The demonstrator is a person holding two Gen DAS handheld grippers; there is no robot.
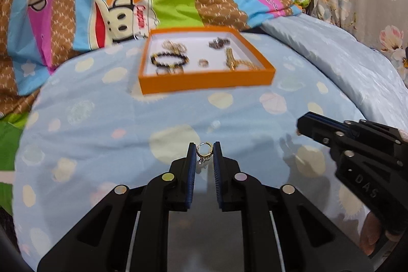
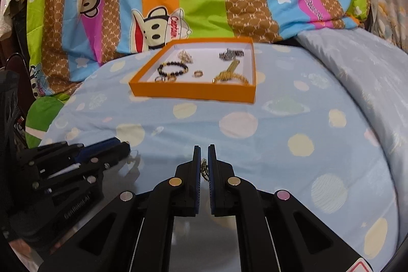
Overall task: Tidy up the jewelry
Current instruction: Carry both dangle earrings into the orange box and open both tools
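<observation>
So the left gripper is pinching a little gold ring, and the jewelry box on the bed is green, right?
Almost. The left gripper does pinch a little gold ring, but the jewelry box on the bed is orange, not green. The left wrist view shows it.

The left gripper [image 1: 204,148], black with blue-padded fingers [image 1: 191,157], points forward and downward, its pads nearly together and pinching a small gold ring [image 1: 204,149] at the tips. The right gripper [image 2: 204,148] sits just beside it on the right, angled alike, its fingers [image 2: 211,159] pressed closed on a thin gold chain piece [image 2: 204,168].
</observation>
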